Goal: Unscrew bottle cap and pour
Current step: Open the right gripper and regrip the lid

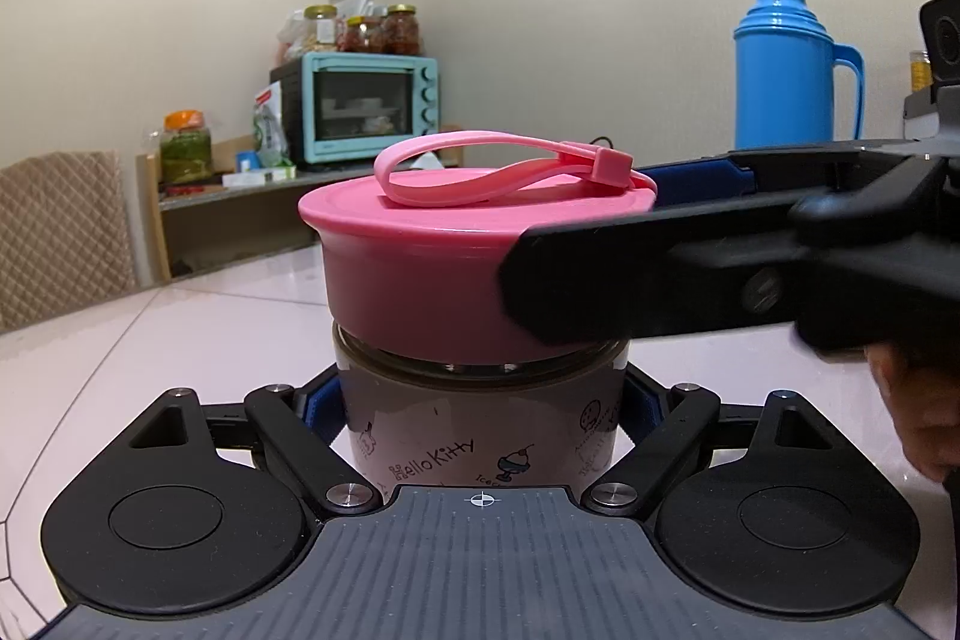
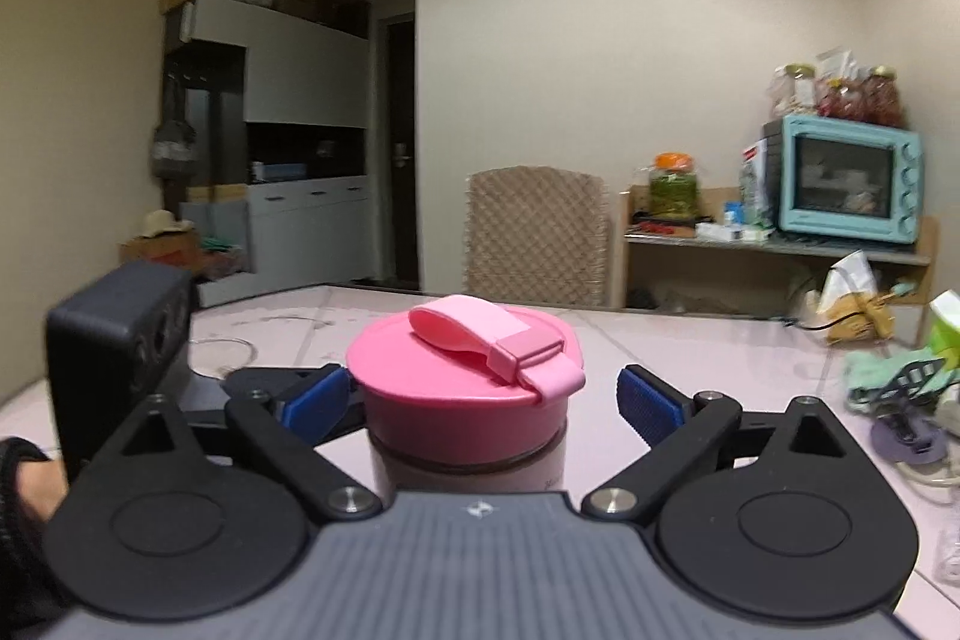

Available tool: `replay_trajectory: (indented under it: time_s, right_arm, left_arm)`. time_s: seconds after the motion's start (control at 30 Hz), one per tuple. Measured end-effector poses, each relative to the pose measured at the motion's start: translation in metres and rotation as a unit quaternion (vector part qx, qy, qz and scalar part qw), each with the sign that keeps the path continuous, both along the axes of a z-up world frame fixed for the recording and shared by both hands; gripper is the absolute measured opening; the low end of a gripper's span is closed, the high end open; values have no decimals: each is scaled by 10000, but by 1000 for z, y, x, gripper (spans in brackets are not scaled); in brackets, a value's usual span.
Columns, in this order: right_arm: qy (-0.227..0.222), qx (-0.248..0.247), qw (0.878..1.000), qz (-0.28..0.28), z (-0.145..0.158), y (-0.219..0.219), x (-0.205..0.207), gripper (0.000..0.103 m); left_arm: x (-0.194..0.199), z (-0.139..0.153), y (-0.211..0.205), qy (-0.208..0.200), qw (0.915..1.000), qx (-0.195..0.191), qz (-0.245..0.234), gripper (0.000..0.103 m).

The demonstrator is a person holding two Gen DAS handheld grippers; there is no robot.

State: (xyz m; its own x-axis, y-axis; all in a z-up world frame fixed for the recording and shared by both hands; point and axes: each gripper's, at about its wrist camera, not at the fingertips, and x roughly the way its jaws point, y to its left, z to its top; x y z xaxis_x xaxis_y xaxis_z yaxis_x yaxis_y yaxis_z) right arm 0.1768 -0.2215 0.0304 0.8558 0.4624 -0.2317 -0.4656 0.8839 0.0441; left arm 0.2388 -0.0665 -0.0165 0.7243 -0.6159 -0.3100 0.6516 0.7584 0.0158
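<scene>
A pale Hello Kitty bottle (image 1: 480, 436) stands on the table with a wide pink cap (image 1: 420, 268) that has a pink strap loop. My left gripper (image 1: 480, 412) is shut on the bottle body just below the cap. My right gripper (image 2: 483, 394) is open with its blue pads (image 2: 651, 400) on either side of the cap (image 2: 462, 388), the left pad close to the cap and the right pad apart from it. In the left wrist view the right gripper's black finger (image 1: 660, 274) comes in from the right beside the cap.
The pale tiled table (image 1: 180, 328) stretches left. A blue thermos jug (image 1: 786, 70) stands at the back right. Cloth, a bag and cables (image 2: 900, 376) lie on the table's right. A teal oven (image 2: 846, 178) on a shelf and a chair (image 2: 534, 232) stand beyond.
</scene>
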Motion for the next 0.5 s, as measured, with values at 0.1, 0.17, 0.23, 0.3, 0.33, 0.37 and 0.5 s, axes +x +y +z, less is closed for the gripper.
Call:
replay_trajectory:
  time_s: [0.1, 0.17, 0.23, 0.3, 0.33, 0.37, 0.5]
  right_arm:
    - [23, 32, 9999, -119, -3, 10, 2, 97]
    - [11, 35, 9998, -197, -5, 14, 2, 97]
    - [29, 64, 9996, -287, -6, 17, 3, 97]
    - [31, 55, 9993, -375, -6, 20, 4, 96]
    - [29, 49, 9991, -412, -6, 22, 4, 96]
    - [24, 47, 9990, -433, -6, 23, 5, 96]
    - [11, 59, 9987, -497, -7, 27, 7, 93]
  left_arm:
    - [0, 0, 0, 1, 10000, -1, 0, 90]
    - [0, 0, 0, 1, 10000, -1, -1, 90]
    - [0, 0, 0, 1, 10000, -1, -1, 90]
    - [0, 0, 0, 1, 10000, -1, -1, 90]
    - [0, 0, 0, 0, 10000, -1, -1, 90]
    - [0, 0, 0, 0, 10000, -1, -1, 90]
    - [0, 0, 0, 0, 10000, 0, -1, 90]
